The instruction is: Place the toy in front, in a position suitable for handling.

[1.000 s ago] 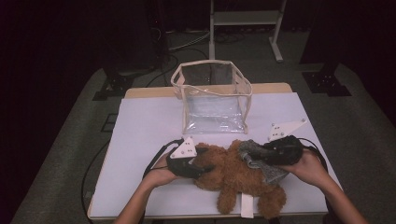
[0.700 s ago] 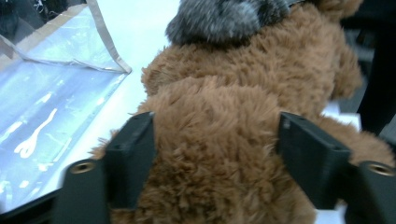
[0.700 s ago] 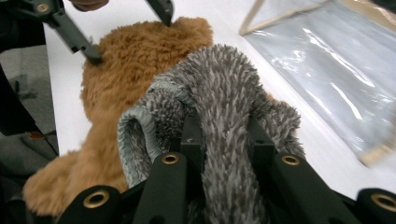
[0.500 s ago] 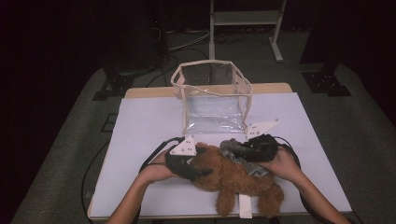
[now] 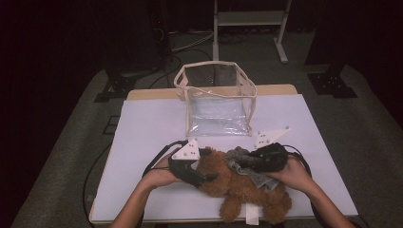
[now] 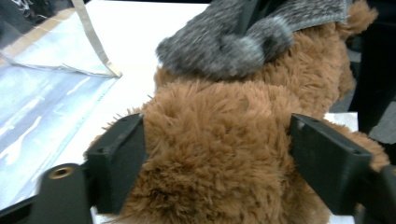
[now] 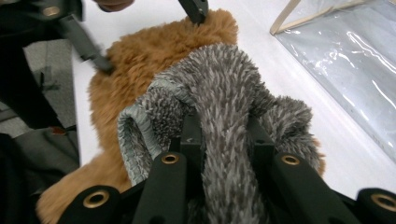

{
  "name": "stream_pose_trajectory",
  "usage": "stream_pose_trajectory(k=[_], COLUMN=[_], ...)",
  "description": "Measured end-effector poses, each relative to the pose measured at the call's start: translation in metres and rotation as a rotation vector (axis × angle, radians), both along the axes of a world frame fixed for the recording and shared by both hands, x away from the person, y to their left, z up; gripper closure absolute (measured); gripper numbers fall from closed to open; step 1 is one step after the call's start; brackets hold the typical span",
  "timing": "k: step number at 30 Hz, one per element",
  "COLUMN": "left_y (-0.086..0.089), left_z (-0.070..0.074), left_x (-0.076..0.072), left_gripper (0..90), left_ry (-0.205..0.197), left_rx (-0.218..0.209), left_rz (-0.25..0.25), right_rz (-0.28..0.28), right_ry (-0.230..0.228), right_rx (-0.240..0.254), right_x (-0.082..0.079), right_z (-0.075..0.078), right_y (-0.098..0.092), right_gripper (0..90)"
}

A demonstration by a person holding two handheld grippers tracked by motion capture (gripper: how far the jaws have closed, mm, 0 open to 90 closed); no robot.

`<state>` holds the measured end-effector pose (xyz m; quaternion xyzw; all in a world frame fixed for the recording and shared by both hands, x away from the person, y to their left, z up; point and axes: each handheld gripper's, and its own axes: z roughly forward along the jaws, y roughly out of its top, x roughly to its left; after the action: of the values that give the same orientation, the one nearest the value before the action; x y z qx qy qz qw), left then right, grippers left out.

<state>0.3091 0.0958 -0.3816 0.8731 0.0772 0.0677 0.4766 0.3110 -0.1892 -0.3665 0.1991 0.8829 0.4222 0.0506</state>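
The brown plush bear [image 5: 242, 187] lies on the white table [image 5: 142, 137], near the person's edge and in front of the clear bag [image 5: 216, 97], which stands open-topped further back. A grey knitted garment [image 5: 247, 166] sits over the bear's upper body.

The left gripper [image 5: 202, 173] is positioned at the bear's head end. Its fingers [image 6: 116, 161] stand roughly half open, one on each side of the brown fur, and they have just been opening. In the left gripper view the fur bulges between them and brushes their inner faces, but the fingers do not compress it; the bear is bracketed rather than clamped. This placement probably serves to keep the bear from sliding on the table while the other gripper works the garment.

The right gripper [image 5: 247, 161] is closed tight on a fold of the grey knitted garment. In the right gripper view the fabric is pinched between the fingers [image 7: 194, 133] and rises as a ridge over them, with the bound hem curling to one side. The grip is taken on the cloth alone, which suggests that the garment is being drawn along or off the bear's body.

The bear itself rests on the table under the garment, just beyond the right fingers and apart from the bag
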Motion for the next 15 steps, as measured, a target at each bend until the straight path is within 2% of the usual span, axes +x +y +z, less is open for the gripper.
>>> stream_pose_trajectory(k=[2,6,7,8,9,10,11,12,15], left_y=[-0.002,-0.004,-0.004,-0.004,-0.004,-0.005,-0.005,-0.005,-0.003], left_z=[-0.002,-0.007,-0.007,-0.007,-0.007,-0.007,-0.007,-0.008,-0.009], left_x=[-0.002,-0.009,-0.010,-0.011,-0.012,-0.013,-0.014,-0.016,-0.016], left_gripper=[34.6,37.5,37.6,38.3,38.3,38.1,38.1,37.6,37.4], left_ry=[0.018,0.018,0.013,0.009,0.004,0.000,-0.007,-0.019,-0.022], left_rx=[0.014,0.031,0.041,0.047,0.051,0.057,0.065,0.085,0.085], left_rz=[-0.029,-0.056,-0.065,-0.070,-0.072,-0.075,-0.081,-0.081,-0.070], right_rz=[-0.004,-0.013,-0.006,0.007,0.007,0.027,0.027,0.063,0.072], right_ry=[0.011,0.031,0.025,0.018,0.018,0.018,0.018,0.018,0.001], right_rx=[-0.003,-0.012,-0.024,-0.051,-0.051,-0.066,-0.066,-0.071,-0.089], right_x=[-0.002,0.001,0.002,0.006,0.006,0.010,0.010,0.016,0.017], right_z=[0.003,0.006,0.007,0.008,0.008,0.008,0.008,0.007,0.006], right_y=[-0.010,-0.016,-0.012,0.001,0.001,0.015,0.015,0.032,0.041], right_gripper=[73.7,73.6,73.6,73.6,73.6,73.6,73.6,73.5,73.5])
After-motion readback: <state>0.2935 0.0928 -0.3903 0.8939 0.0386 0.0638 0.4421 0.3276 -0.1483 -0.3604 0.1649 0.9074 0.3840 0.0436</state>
